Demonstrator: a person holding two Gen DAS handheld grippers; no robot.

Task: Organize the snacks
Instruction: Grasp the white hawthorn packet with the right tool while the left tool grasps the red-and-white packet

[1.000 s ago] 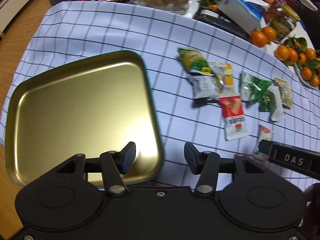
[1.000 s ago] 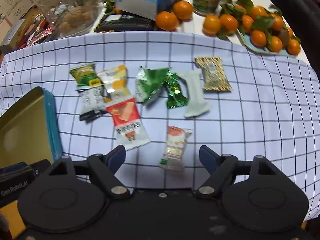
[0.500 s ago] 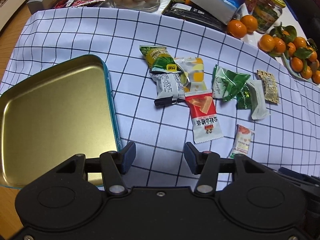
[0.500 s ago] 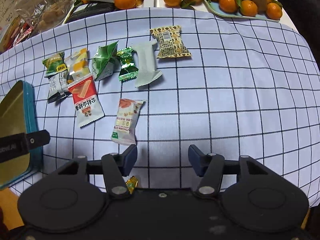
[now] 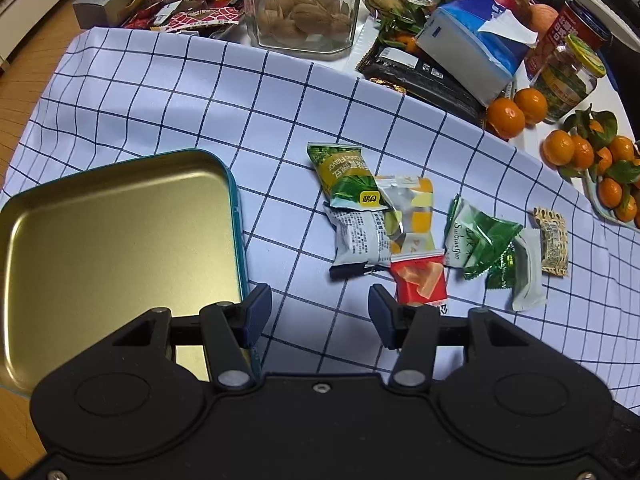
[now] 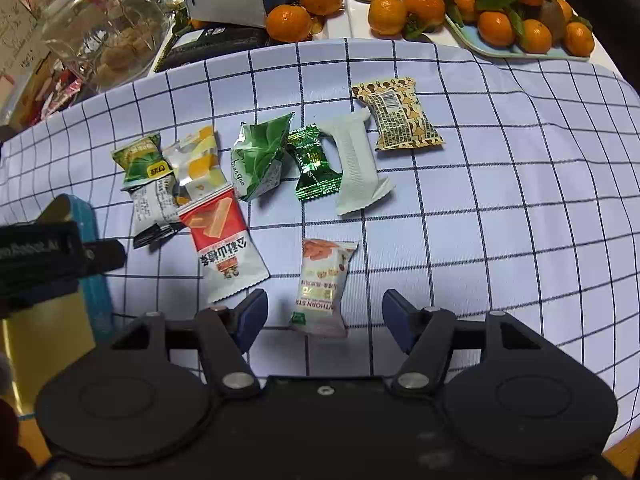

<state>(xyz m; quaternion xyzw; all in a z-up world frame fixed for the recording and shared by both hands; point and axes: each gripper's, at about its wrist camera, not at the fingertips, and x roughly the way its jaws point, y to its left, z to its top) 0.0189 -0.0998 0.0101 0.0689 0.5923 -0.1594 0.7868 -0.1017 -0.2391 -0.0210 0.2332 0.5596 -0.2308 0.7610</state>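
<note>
Landmark: gold tin (image 5: 116, 248), open and empty, on the checked cloth (image 5: 200, 92) over the counter.

Left wrist view: left gripper (image 5: 320, 316) hangs just right of the tin's teal rim, jaws apart, nothing between them, bare cloth below. The snacks lie right of the tin in a loose row. The red packet (image 5: 422, 280) is half hidden behind the right finger. Walnut jar (image 5: 304, 4) and tissue pack (image 5: 472, 52) stand beyond the tin.

Right wrist view alone shows the whole red packet (image 6: 224, 252) and a pale hawthorn packet (image 6: 324, 284), well right of the tin. Right gripper (image 6: 324, 318) straddles that packet's near end; its jaws have just been opening wider, and the pads stand clear of it. Here the tin (image 6: 86, 232) is mostly hidden behind the left gripper's body (image 6: 44, 256). Tangerine plate (image 6: 520, 50) is cut off at the top.
</note>
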